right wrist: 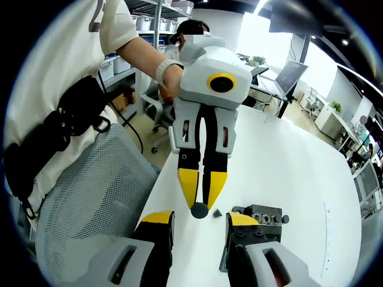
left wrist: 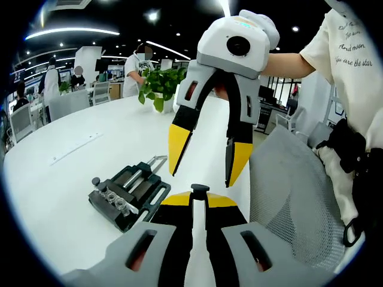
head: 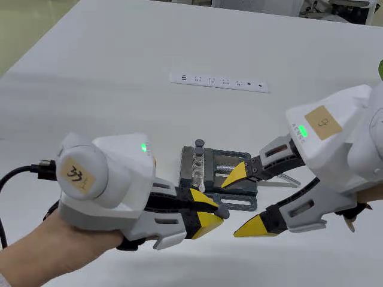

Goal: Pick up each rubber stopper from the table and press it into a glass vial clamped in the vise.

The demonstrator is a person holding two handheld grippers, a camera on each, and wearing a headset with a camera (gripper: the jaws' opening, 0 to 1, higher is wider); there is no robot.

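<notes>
My left gripper (head: 215, 210) (left wrist: 199, 198) is shut on a dark rubber stopper (head: 222, 211) (left wrist: 199, 189) (right wrist: 199, 210), held just in front of the vise (head: 233, 192) (left wrist: 134, 200) (right wrist: 263, 214). A row of glass vials (head: 198, 168) (left wrist: 114, 197) stands clamped in the vise, and the far one carries a stopper (head: 199, 143). My right gripper (head: 242, 200) (right wrist: 200, 220) is open, its jaws facing the left gripper (right wrist: 201, 200) with nothing between them. From the left gripper view the right gripper (left wrist: 202, 173) hangs open above the table. A small loose stopper (right wrist: 216, 212) lies beside the vise.
A white power strip (head: 218, 82) (left wrist: 75, 148) lies farther back on the white table (head: 119, 89). A grey mesh chair (left wrist: 293, 191) (right wrist: 90, 197) stands at the table's near edge. A potted plant (left wrist: 161, 84) sits at the far end, and people stand in the room behind.
</notes>
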